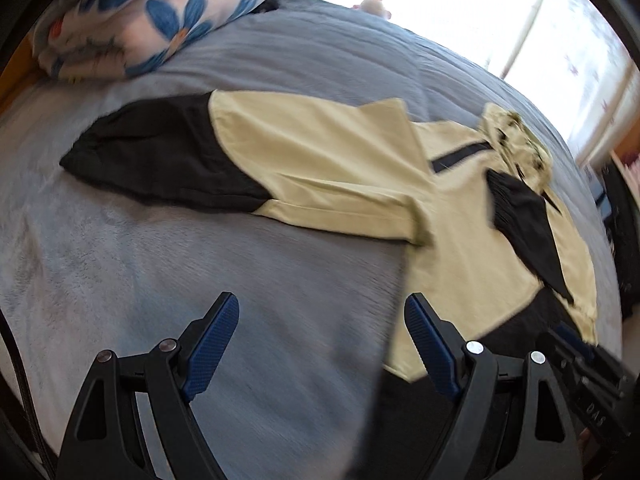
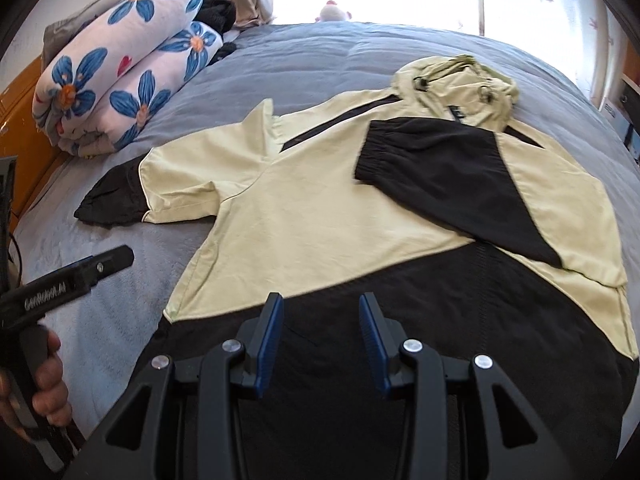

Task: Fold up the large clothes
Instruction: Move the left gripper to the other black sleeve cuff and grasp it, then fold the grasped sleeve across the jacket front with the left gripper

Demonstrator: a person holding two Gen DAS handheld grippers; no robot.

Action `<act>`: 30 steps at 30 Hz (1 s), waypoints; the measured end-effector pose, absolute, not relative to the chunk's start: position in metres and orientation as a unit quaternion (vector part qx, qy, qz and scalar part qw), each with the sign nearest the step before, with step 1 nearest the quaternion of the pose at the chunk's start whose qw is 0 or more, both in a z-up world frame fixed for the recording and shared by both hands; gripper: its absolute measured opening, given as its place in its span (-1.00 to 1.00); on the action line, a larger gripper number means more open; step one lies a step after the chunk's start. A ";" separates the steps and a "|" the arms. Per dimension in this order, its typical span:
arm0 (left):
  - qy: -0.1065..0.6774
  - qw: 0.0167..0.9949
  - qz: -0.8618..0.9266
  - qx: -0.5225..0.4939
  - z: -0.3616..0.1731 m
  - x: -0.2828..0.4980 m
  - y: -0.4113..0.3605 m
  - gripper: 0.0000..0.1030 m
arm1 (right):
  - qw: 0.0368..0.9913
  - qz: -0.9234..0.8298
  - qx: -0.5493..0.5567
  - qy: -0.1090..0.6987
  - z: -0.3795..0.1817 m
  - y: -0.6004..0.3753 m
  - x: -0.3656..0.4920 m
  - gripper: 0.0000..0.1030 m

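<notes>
Cream-and-black hooded jacket (image 2: 320, 208) spread flat mid-bed, one sleeve folded across chest, other out toward bed's left edge; looks light, limp, slippery, best pinched at hem or cuff. Left gripper (image 1: 322, 344) wide open, empty; right gripper (image 2: 320, 338) part-open, empty. Floral quilt (image 2: 120, 80) clear at far-left corner

A bed (image 2: 360, 48) covered in a grey-blue fleece blanket carries a pale yellow and black hooded jacket (image 2: 320, 208) spread flat, one sleeve folded across its body. A rolled floral quilt (image 2: 120, 80) lies at the far left corner.
</notes>
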State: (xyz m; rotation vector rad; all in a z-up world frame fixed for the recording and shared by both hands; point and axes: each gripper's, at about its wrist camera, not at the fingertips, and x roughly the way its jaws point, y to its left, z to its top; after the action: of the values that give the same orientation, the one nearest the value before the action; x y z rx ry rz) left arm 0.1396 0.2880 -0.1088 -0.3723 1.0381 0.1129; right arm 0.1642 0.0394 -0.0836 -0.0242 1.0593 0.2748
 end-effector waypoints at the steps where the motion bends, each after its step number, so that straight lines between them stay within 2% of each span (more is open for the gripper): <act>1: 0.494 0.847 0.051 -0.191 -0.113 0.143 0.298 0.62 | 0.853 0.133 -0.014 0.505 -0.086 0.044 0.167 -0.24; 6: 0.494 0.823 0.061 -0.274 -0.138 0.163 0.355 0.62 | 0.850 0.141 -0.021 0.507 -0.094 0.061 0.181 -0.24; 19: 0.456 0.784 0.124 -0.402 -0.177 0.205 0.472 0.60 | 0.848 0.126 -0.022 0.515 -0.119 0.069 0.205 -0.24; 21: 0.447 0.787 0.152 -0.397 -0.177 0.210 0.483 0.10 | 0.846 0.124 -0.019 0.518 -0.122 0.068 0.207 -0.24; 22: 0.448 0.787 0.175 -0.388 -0.178 0.212 0.488 -0.53 | 0.846 0.124 -0.016 0.519 -0.124 0.067 0.207 -0.24; 23: 0.453 0.782 0.192 -0.382 -0.180 0.215 0.492 -0.83 | 0.845 0.124 -0.014 0.520 -0.124 0.066 0.208 -0.24; 26: 0.443 0.780 0.200 -0.395 -0.176 0.214 0.491 -0.92 | 0.845 0.124 -0.001 0.521 -0.124 0.061 0.207 -0.24; 30: 0.418 0.823 0.206 -0.326 -0.135 0.217 0.454 -0.95 | 0.849 0.120 0.017 0.514 -0.118 0.046 0.205 -0.24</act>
State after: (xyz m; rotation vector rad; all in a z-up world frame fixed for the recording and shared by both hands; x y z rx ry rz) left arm 0.2172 0.4541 -0.1345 -0.6931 0.8894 0.4377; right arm 0.2051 0.0461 -0.1177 0.0348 1.0831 0.2535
